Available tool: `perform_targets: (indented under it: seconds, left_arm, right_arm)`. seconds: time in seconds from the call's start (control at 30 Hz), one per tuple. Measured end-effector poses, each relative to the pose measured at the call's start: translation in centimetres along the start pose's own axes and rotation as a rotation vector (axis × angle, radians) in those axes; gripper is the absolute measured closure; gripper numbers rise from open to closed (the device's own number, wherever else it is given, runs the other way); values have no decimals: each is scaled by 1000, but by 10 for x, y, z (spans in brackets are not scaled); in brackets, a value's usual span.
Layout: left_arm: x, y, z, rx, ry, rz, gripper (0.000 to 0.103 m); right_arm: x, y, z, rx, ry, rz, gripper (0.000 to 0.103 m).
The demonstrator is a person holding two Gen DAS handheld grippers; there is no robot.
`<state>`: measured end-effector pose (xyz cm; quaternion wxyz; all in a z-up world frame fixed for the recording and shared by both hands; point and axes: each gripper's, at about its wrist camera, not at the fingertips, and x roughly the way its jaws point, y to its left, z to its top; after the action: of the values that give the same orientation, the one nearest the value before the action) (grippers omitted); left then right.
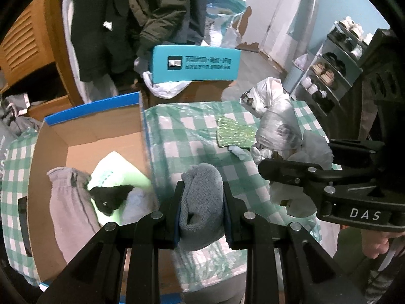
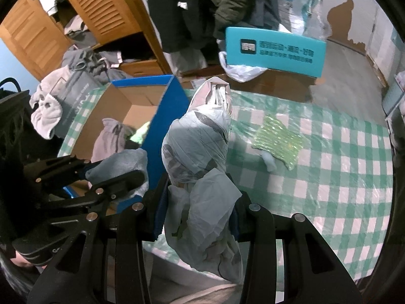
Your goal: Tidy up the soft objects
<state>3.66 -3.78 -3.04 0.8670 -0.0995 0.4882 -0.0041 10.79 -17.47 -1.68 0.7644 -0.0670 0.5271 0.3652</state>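
Observation:
My left gripper [image 1: 202, 202] is shut on a rolled grey towel [image 1: 201, 202] and holds it above the checked tablecloth, just right of the open cardboard box [image 1: 83, 131]. The towel also shows in the right wrist view [image 2: 119, 167]. My right gripper [image 2: 197, 207] is shut on a white plastic-wrapped bundle [image 2: 200, 147], which also shows in the left wrist view [image 1: 278, 126]. Inside the box lie a lilac cloth [image 1: 68, 202], a pale green pillow [image 1: 119, 172] and a black item [image 1: 108, 197]. A green woven cloth [image 1: 235, 131] lies flat on the table.
The table has a green-and-white checked cover [image 2: 329, 177] under clear plastic. A teal box [image 1: 197, 62] stands behind the table. Dark coats [image 1: 131, 12] hang at the back. A shoe rack [image 1: 331, 65] stands at the right. A wooden wardrobe [image 2: 76, 12] is at the left.

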Motion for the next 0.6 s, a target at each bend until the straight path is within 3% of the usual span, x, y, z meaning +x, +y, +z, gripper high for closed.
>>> perform_targets:
  seconds: [0.6]
  left_arm:
    - [-20, 73, -9, -112, -28, 43, 77]
  right_arm:
    - [34, 68, 34, -90, 31, 33, 64]
